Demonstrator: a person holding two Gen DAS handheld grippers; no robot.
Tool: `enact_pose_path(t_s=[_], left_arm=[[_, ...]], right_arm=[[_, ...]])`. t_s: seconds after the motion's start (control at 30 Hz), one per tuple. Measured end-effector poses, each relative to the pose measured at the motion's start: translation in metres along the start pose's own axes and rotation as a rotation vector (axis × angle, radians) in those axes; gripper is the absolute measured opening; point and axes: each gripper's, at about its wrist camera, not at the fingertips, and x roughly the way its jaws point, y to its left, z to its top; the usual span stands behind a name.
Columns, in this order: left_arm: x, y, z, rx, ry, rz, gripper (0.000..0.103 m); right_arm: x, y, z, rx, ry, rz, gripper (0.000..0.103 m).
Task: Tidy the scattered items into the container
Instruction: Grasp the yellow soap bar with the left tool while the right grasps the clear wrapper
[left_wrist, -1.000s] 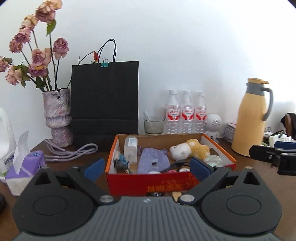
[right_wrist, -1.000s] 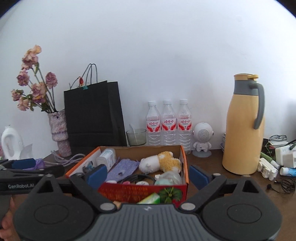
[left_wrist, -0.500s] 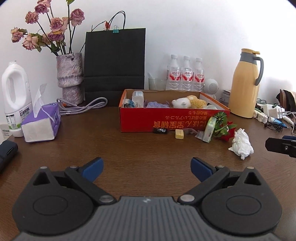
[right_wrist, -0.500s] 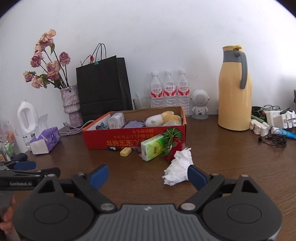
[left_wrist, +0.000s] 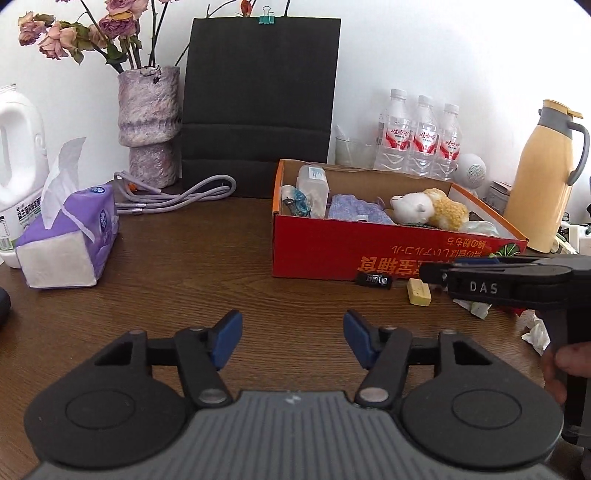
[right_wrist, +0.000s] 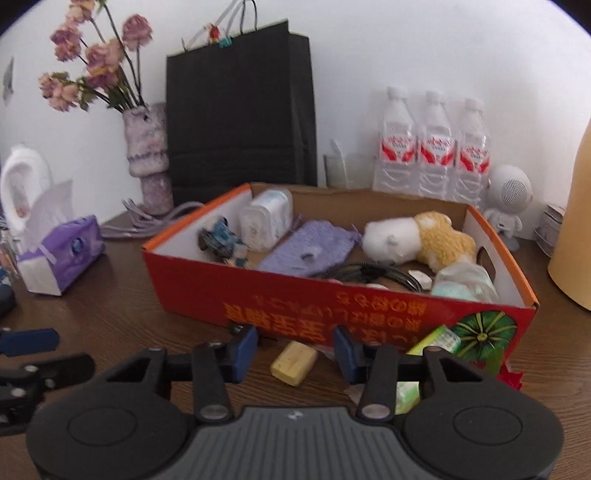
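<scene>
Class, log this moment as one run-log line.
left gripper: open, over bare table | right gripper: open, nearing yellow block | box: part filled | strewn: black item, tissue

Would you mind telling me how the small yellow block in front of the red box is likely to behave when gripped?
The yellow block looks flat-sided, so it probably won't roll. It appears small and likely light. It lies flat between the open right gripper fingers.

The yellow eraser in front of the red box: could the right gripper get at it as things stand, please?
Probably yes. The right gripper is open with the eraser lying on bare table between its fingers and nothing over it. The box wall stands close behind, so there is little room to go further forward.
</scene>
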Motion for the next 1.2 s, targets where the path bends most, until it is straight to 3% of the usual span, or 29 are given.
enact_pose_path(t_s=[0.13,0.27,0.33,0.47,0.63,0.83,0.9,0.97,1.07,1.2], left_arm=[[0.018,-0.013,0.005,0.063,0.014,-0.071,0.062],[0.044,-0.036,0.009,0.110,0.068,-0.153,0.053],[0.053,-0.048,0.013,0.135,0.073,-0.193,0.047],[0.066,-0.068,0.023,0.187,0.068,-0.223,0.046],[0.094,-0.090,0.025,0.206,0.145,-0.275,0.045],[0.118,-0.105,0.027,0.226,0.158,-0.232,0.031],[0.118,-0.106,0.026,0.236,0.142,-0.227,0.022],[0.114,-0.104,0.023,0.227,0.136,-0.228,0.022],[0.101,-0.099,0.019,0.181,0.137,-0.228,0.021],[0.064,-0.089,0.020,0.141,0.079,-0.218,0.021]], right_arm=[[-0.012,-0.024,-0.015,0.003,0.006,-0.169,0.048],[-0.017,-0.040,-0.020,0.070,-0.003,-0.081,0.052],[-0.008,-0.039,-0.018,0.074,0.017,-0.085,0.051],[0.010,-0.039,-0.018,0.049,0.073,-0.117,0.034],[0.007,-0.051,-0.020,0.077,0.069,-0.111,0.032],[0.011,-0.060,-0.016,0.097,0.072,-0.116,0.033],[0.011,-0.059,-0.017,0.082,0.069,-0.113,0.025],[0.010,-0.058,-0.018,0.068,0.064,-0.112,0.011],[0.007,-0.056,-0.020,0.057,0.064,-0.090,0.010],[-0.020,-0.037,-0.022,0.015,0.033,-0.067,0.010]])
